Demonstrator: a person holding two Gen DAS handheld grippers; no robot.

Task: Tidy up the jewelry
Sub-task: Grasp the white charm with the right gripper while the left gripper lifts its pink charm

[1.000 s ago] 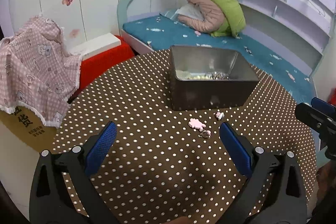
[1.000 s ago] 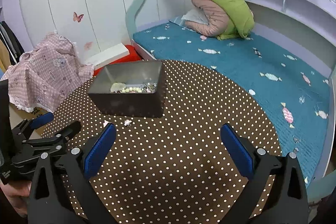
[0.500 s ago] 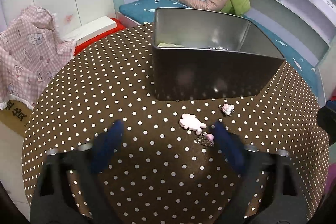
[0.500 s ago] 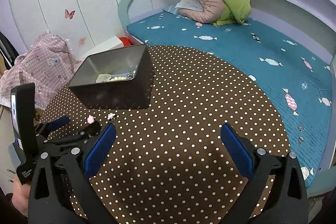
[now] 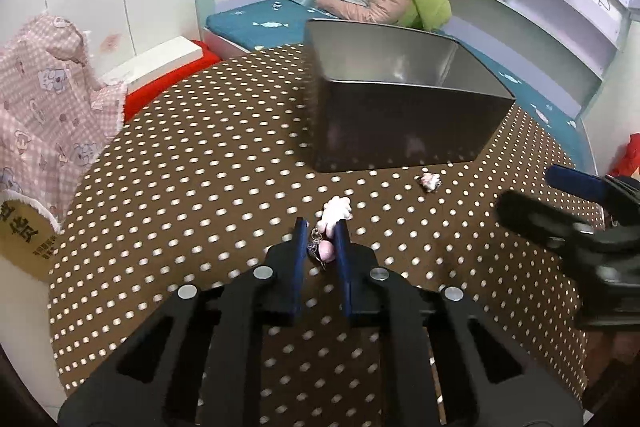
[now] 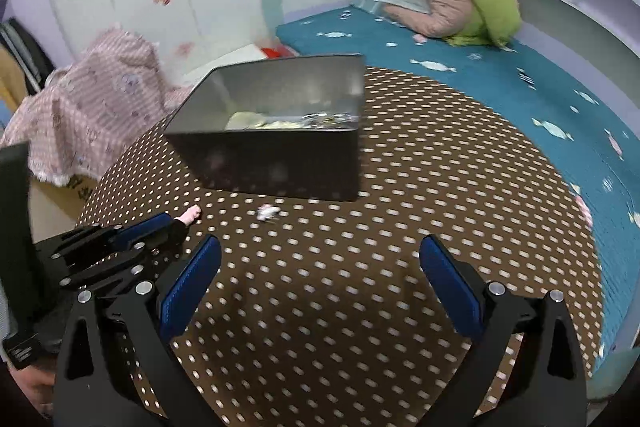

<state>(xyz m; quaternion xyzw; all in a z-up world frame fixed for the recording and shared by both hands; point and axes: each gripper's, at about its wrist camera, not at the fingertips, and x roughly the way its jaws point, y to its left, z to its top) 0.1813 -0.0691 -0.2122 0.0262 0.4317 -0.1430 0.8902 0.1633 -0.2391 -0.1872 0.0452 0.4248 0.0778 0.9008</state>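
The pink charm [image 5: 328, 227] is being clamped by the left gripper [image 5: 321, 233] for transfer to the tin [image 5: 396, 123], while the right gripper [image 6: 320, 279] is being held apart, idle.

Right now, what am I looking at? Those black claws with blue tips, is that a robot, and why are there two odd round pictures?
No robot here: a person holds a two-finger clamp in each hand, and each clamp carries a wide-angle camera looking along its fingers. That is why both pictures are round and bent.

One picture looks out from the left gripper. Its blue pads have closed around a pink charm with a small metal ring, lying on the polka-dot tablecloth. The other looks out from the right gripper, which is wide open and holds nothing; you can see the left one at its lower left.

Behind stands a metal tin with beads and trinkets already inside. One more small trinket lies on the cloth in front of it.
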